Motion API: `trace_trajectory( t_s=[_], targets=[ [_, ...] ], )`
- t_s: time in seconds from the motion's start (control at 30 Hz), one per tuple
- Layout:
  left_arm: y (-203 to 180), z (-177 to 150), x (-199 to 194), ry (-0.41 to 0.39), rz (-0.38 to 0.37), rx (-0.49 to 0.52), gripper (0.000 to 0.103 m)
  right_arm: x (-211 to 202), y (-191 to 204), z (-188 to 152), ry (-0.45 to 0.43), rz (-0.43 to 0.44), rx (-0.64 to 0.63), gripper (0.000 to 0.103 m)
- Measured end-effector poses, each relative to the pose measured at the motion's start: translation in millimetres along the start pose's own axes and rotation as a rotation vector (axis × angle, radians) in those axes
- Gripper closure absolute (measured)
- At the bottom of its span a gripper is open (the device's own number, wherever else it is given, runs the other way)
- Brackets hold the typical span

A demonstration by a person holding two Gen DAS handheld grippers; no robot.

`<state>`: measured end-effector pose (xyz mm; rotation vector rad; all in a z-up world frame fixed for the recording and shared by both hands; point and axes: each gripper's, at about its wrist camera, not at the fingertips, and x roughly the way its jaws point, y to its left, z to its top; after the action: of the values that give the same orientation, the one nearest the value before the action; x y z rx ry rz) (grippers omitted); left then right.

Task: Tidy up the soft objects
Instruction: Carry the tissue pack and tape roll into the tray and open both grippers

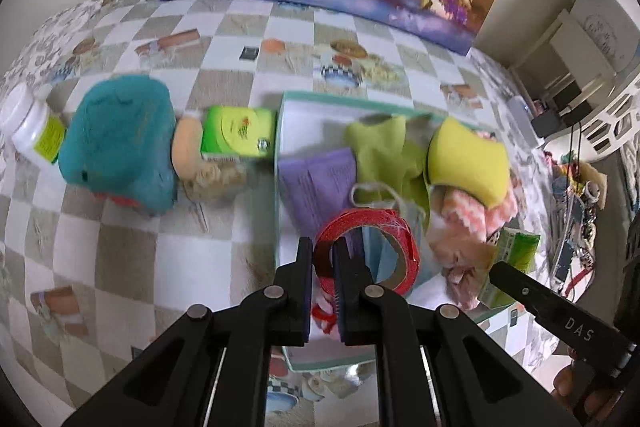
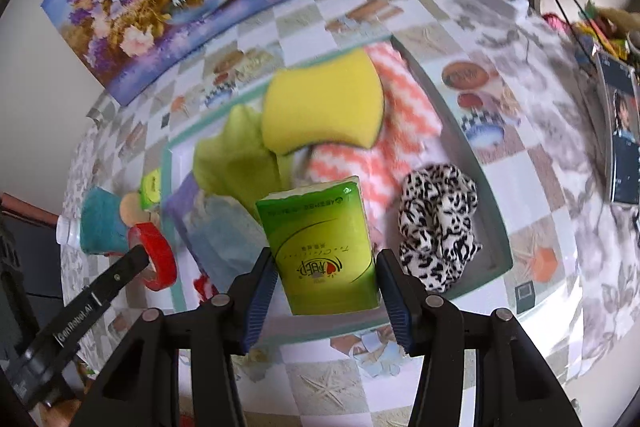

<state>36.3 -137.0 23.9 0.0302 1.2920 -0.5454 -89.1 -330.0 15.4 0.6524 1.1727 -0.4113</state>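
On the far left a white bottle (image 1: 34, 125) lies on the table (image 1: 132, 247). Next to it sits a teal plush (image 1: 118, 143), then a tan soft toy (image 1: 192, 155) and a green box (image 1: 240, 133). These are not in the tray (image 1: 282, 115) yet, so I think you still have some soft things left to move.

Your left claw (image 1: 323, 259) is pinched shut on a red tape roll (image 1: 370, 247). The roll hangs over the left end of the tray. It looks stiff, not squishy, so I am not sure it belongs there.

The tray is already quite full. You can see a purple cloth (image 1: 320, 183), a light green cloth (image 1: 384, 151), a yellow sponge (image 2: 324, 103), an orange and white towel (image 2: 400, 123) and a spotted scrunchie (image 2: 438, 223). That looks like more than half the job.

Your right claw (image 2: 326, 283) is about half open and squeezes a green tissue pack (image 2: 320, 247) from both sides. The pack is up in the air over the near side of the tray. It looks soft and shiny. It is not set down yet.
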Motion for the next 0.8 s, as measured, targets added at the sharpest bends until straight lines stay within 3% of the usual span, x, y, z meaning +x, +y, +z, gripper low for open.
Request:
trace_trajectory(
  t_s=[0.23, 0.6, 0.73, 0.8],
  targets=[
    [-13.7, -16.3, 19.6, 0.055, 0.006, 0.032, 0.093, 19.3, 5.4, -6.0, 0.071, 0.026, -0.037, 0.049],
    [-47.5, -29.7, 45.3, 0.162, -0.027, 0.163, 0.093, 43.8, 6.7, -7.7, 0.141, -0.012, -0.054, 0.048],
    [-46.5, -27.8, 44.8, 0.167, -0.037, 0.150, 0.093, 46.8, 7.2, -5.7, 0.146, -0.021, -0.054, 0.048],
    [-43.9, -26.5, 42.7, 0.167, -0.039, 0.138, 0.087, 46.4, 9.1, -4.2, 0.139, -0.022, -0.055, 0.048]
  ],
)
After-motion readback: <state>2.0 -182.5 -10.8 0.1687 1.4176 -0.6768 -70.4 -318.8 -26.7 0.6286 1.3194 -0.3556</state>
